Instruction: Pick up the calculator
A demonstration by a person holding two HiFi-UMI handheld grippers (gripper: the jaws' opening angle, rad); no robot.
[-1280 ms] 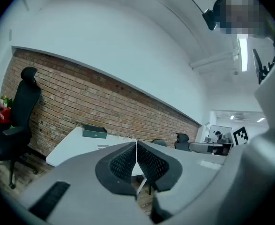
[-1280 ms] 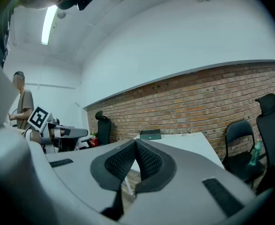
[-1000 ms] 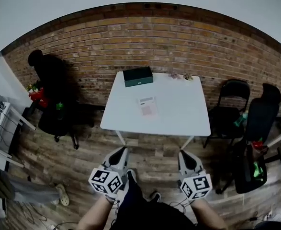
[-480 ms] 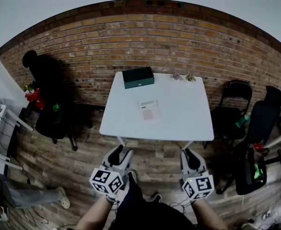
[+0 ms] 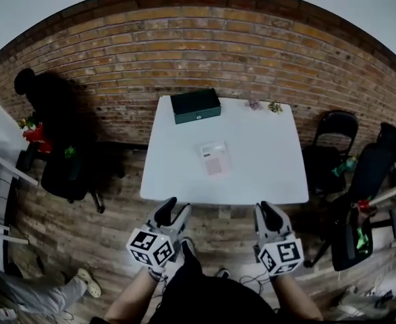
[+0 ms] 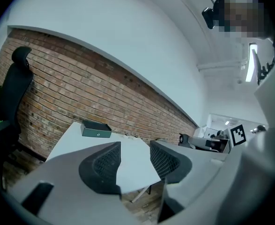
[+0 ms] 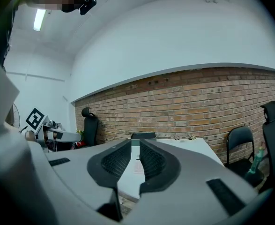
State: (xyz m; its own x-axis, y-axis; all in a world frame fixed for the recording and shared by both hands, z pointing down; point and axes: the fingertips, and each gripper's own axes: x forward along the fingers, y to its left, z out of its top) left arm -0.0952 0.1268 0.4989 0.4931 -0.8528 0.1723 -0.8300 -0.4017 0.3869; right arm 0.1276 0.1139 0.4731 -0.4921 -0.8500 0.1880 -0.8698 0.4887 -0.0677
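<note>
Holds the left gripper (image 5: 176, 208) just short of the near edge of the white table (image 5: 272, 181), with jaws just opened and now spread wide around nothing. Holds the right gripper (image 5: 266, 209) beside it, with jaws only a little apart, also empty. Shows the calculator (image 5: 214, 158) lying flat on the table ahead of both grippers, between their lines and well apart from them. Shows a dark green box (image 5: 195, 105) further ahead, at the far edge.

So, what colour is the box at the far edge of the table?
The box is dark green; the head view shows it best.
</note>
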